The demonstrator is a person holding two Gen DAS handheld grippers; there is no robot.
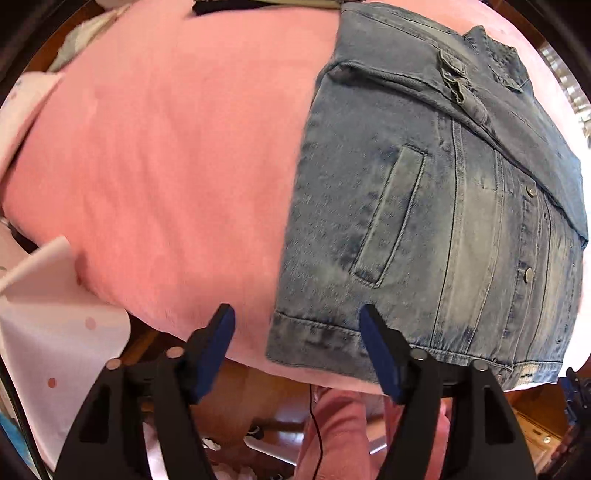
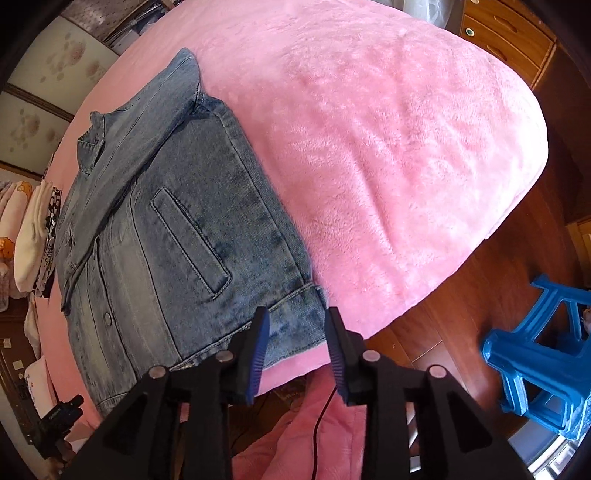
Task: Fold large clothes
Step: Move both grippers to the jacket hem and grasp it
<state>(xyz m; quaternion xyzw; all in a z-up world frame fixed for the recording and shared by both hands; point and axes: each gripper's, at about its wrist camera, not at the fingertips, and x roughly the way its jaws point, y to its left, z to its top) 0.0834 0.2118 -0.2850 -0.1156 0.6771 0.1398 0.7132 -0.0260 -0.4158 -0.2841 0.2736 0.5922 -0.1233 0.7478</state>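
A washed blue denim jacket (image 1: 424, 221) lies flat on a pink fleece blanket (image 1: 166, 166), front up, with its sleeves laid in over the body. In the left wrist view the left gripper (image 1: 297, 317) hangs over the near left corner of the jacket's hem, jaws wide apart and nothing pressed between them. In the right wrist view the jacket (image 2: 177, 229) sits left of centre on the blanket (image 2: 388, 147). The right gripper (image 2: 299, 315) hovers over the hem's near right corner, jaws partly apart, and its blue pads (image 2: 260, 343) grip no cloth.
A blue plastic stool (image 2: 543, 354) stands on the wooden floor (image 2: 461, 314) right of the bed. A wooden dresser (image 2: 506, 33) is at the far right. A white spotted cloth (image 1: 55, 332) lies by the bed's left edge. Folded clothes (image 2: 33, 236) are stacked at the left.
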